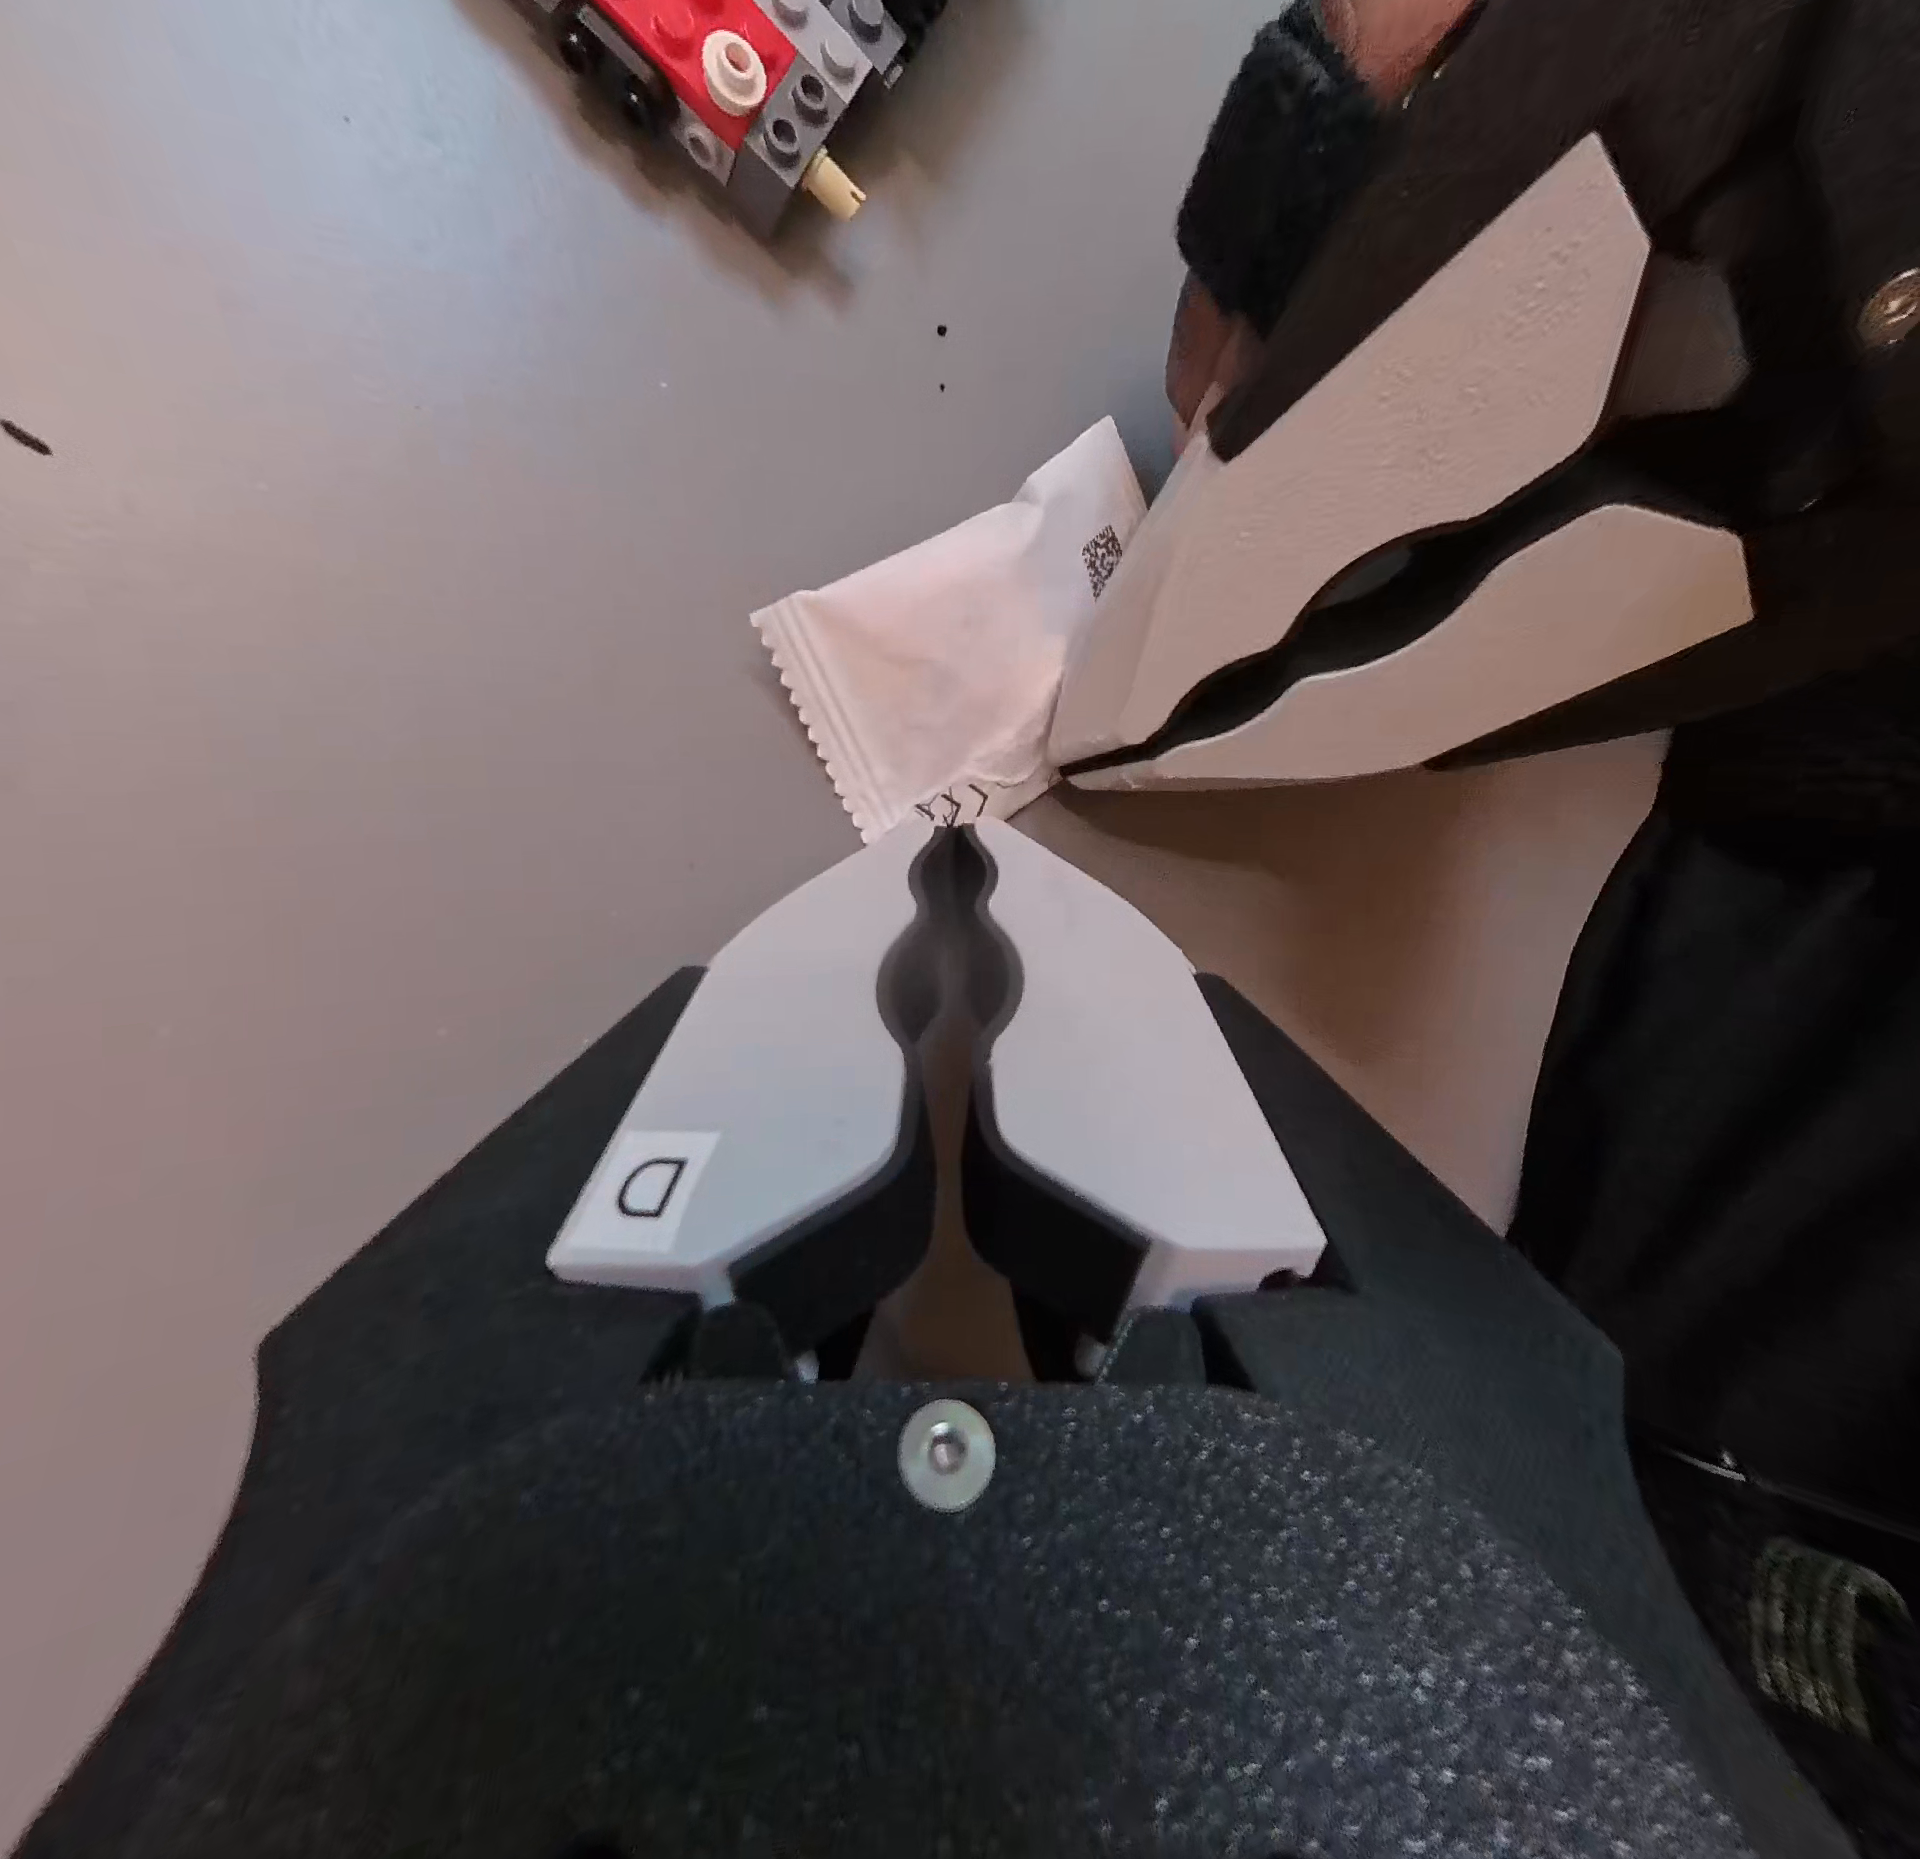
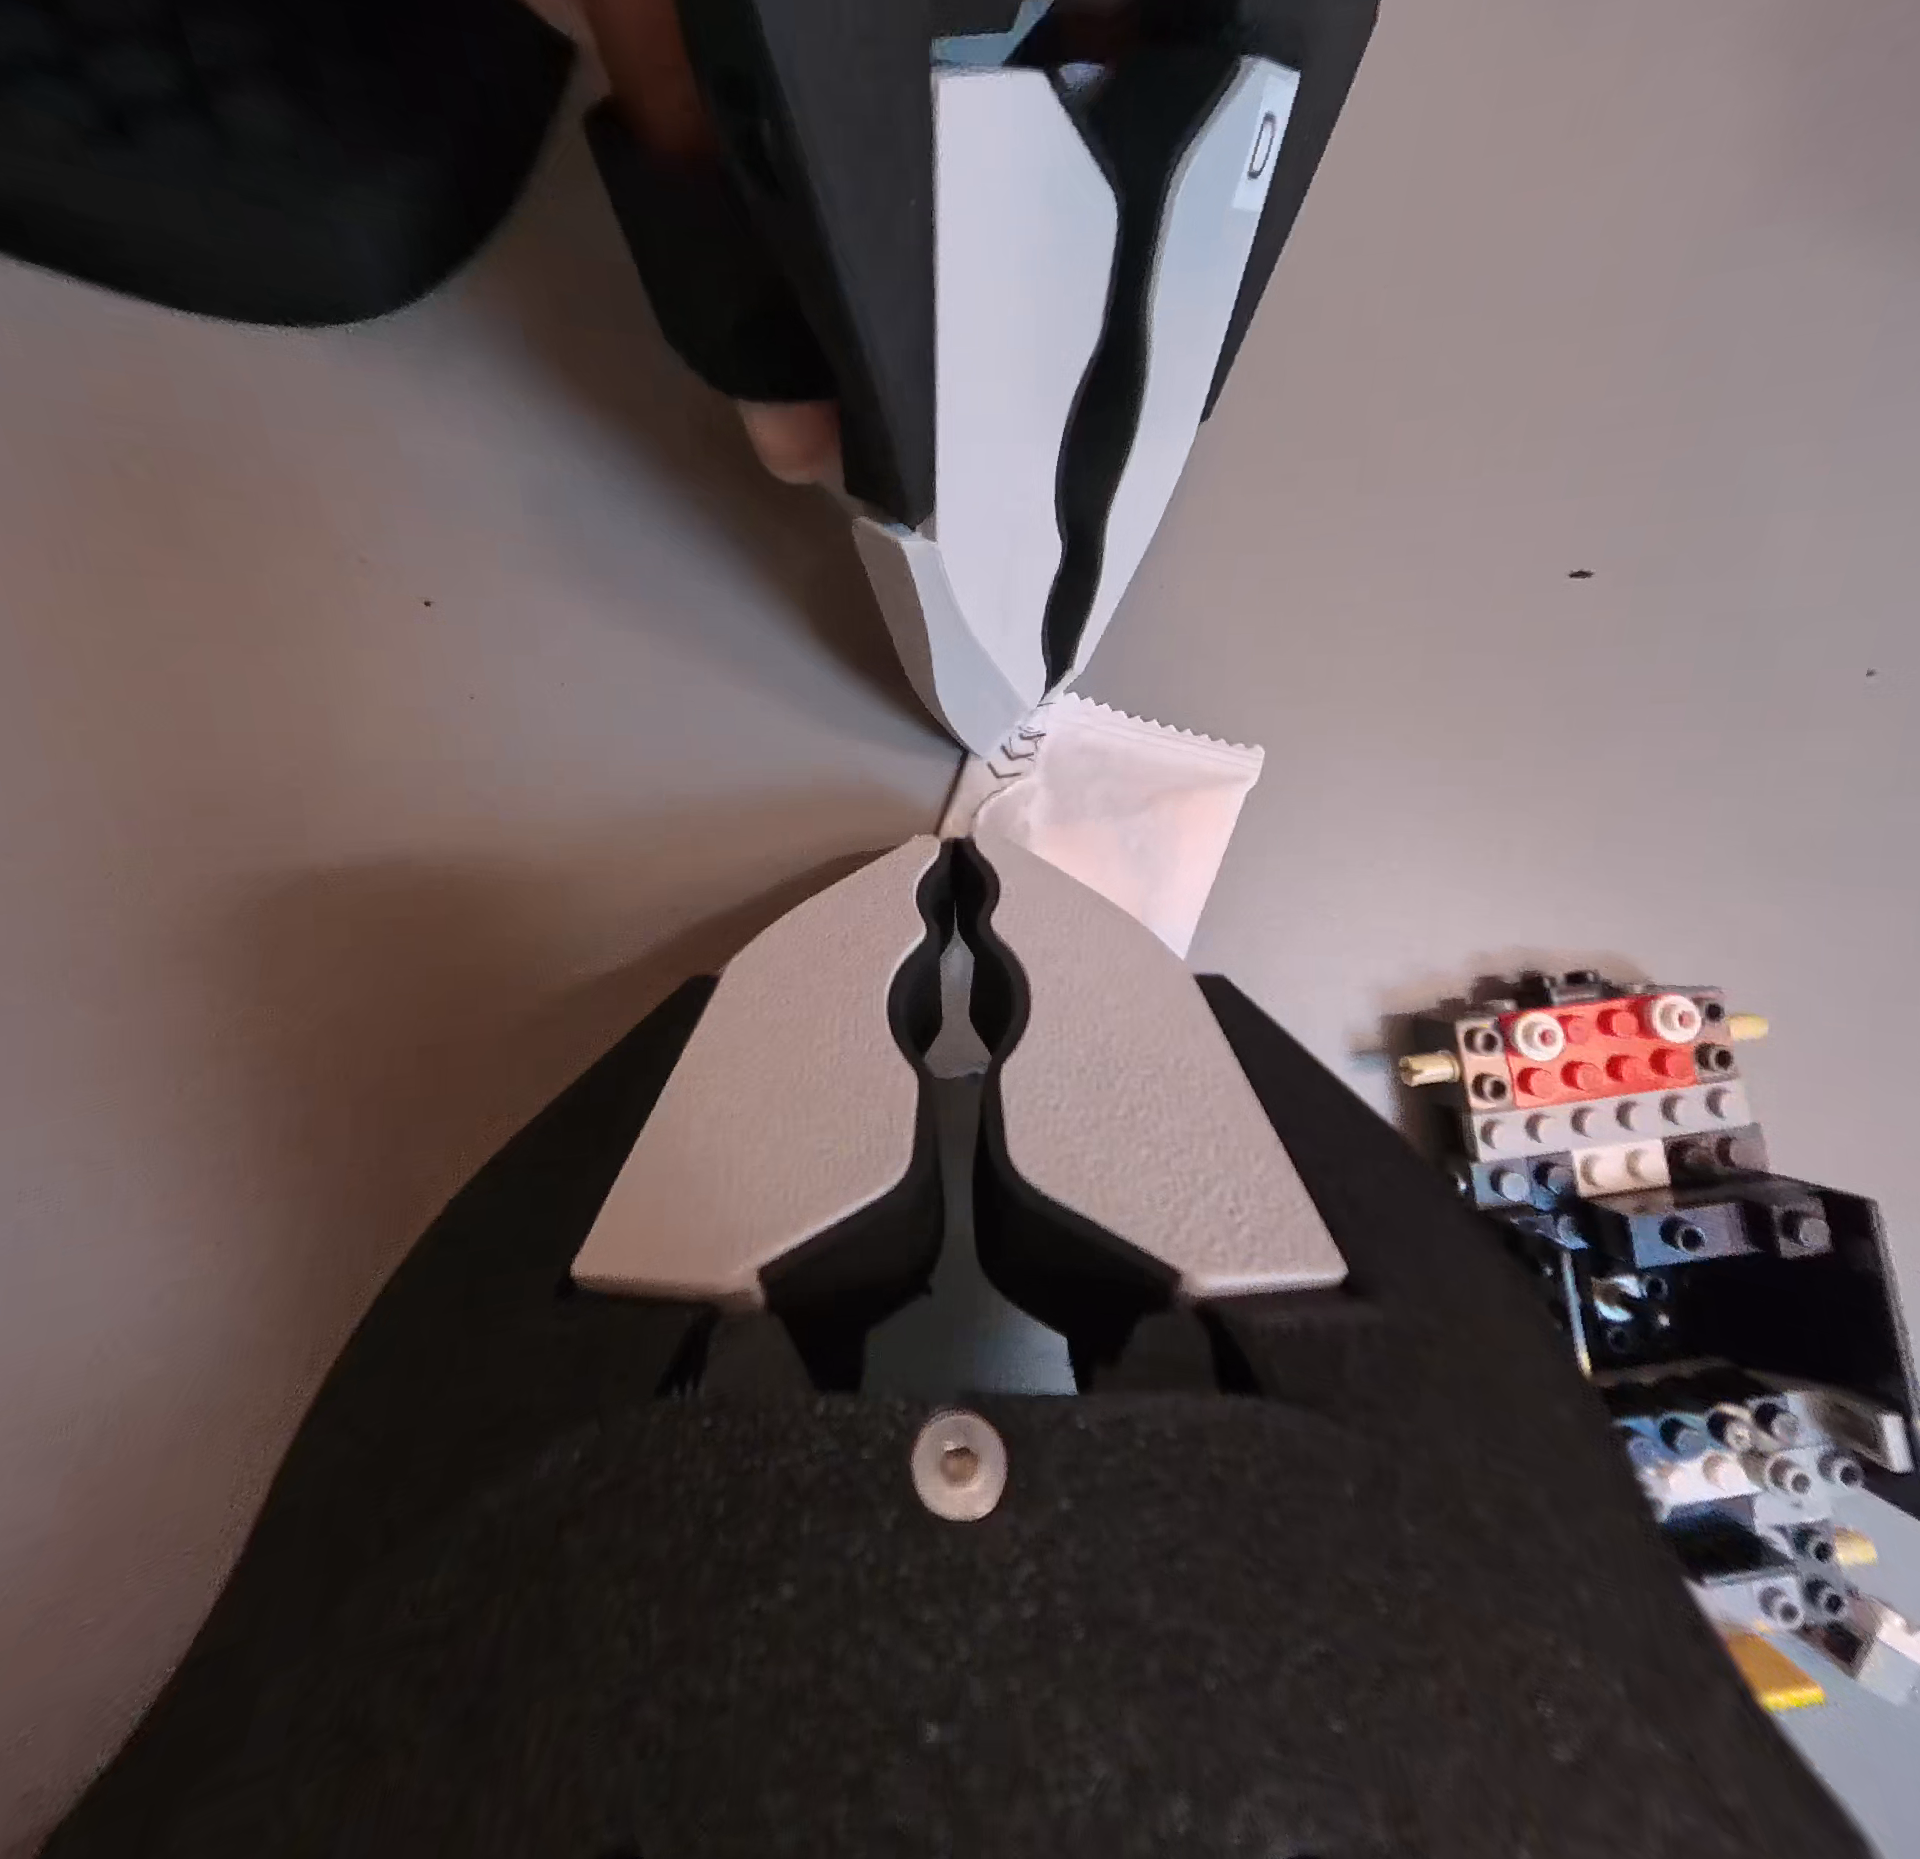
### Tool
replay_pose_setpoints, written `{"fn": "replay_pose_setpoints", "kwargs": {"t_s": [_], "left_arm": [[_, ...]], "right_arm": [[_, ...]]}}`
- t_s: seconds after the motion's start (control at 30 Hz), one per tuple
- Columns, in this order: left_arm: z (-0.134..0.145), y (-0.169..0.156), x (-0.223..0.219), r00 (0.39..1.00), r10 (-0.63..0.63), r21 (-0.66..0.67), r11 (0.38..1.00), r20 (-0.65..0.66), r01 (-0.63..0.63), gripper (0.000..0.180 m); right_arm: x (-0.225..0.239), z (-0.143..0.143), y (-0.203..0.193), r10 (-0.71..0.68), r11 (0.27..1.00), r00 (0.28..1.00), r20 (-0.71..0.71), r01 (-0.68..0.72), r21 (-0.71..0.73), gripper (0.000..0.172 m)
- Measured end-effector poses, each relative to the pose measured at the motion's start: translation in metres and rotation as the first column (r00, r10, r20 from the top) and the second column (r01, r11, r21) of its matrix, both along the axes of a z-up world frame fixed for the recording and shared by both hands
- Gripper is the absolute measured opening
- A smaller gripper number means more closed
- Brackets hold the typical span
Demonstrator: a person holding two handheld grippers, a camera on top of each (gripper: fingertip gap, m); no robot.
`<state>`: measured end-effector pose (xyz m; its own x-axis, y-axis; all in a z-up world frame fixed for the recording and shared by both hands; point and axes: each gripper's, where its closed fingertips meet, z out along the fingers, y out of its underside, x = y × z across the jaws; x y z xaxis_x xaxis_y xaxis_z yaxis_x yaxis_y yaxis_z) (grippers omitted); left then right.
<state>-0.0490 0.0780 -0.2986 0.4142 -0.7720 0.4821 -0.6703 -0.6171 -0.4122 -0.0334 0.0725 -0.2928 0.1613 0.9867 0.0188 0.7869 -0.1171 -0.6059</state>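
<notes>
Soft, even indoor light falls on the grey tabletop (image 1: 312, 666), moderately bright, with a warm brownish cast toward the shadowed sides. Shadows are diffuse, pooling under each tool (image 1: 958, 830). No harsh glare shows. Wide-angle bending stretches the edges of both views. The brick model (image 2: 1621, 1082) looks slightly smeared by blur in the right wrist view.

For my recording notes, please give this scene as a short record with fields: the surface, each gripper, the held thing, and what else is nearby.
surface: plain grey table
left gripper: shut on a corner of the white sachet
right gripper: shut on the same sachet, close beside the left one
sachet: white, zigzag end seams, pinched by both grippers
nearby: toy brick model, red, grey and black, lying apart from the sachet
</notes>
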Motion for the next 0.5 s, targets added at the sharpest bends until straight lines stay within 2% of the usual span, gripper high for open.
{"fn": "replay_pose_setpoints", "kwargs": {"t_s": [0.03,0.13,0.3,0.37,0.47,0.5], "left_arm": [[0.0,0.0,0.0,1.0,0.001,0.004,1.0,-0.001,-0.001,0.0],[0.0,0.0,0.0,1.0,0.002,0.017,1.0,0.001,-0.003,0.0],[0.0,-0.001,-0.001,1.0,0.0,0.021,1.0,-0.01,0.001,0.0],[0.0,-0.004,-0.008,0.996,-0.033,0.044,0.998,-0.088,0.037,0.0],[0.018,-0.003,0.006,0.999,-0.048,0.117,0.992,-0.007,0.049,0.0],[0.016,0.001,0.006,0.999,-0.037,0.141,0.989,-0.025,0.04,0.0]], "right_arm": [[0.0,0.0,0.0,0.005,1.0,1.0,0.005,-0.005,0.005,0.0],[0.001,-0.002,0.001,0.008,0.999,1.0,0.029,-0.009,0.04,0.0],[0.0,-0.004,0.0,0.002,1.0,1.0,-0.005,-0.002,0.001,0.0],[0.0,-0.004,-0.001,0.0,1.0,1.0,-0.011,0.0,0.0,0.0],[0.0,-0.004,-0.001,-0.005,1.0,1.0,-0.023,0.005,-0.01,0.0],[-0.001,-0.004,-0.001,-0.005,1.0,1.0,-0.024,0.004,-0.014,0.0]]}}
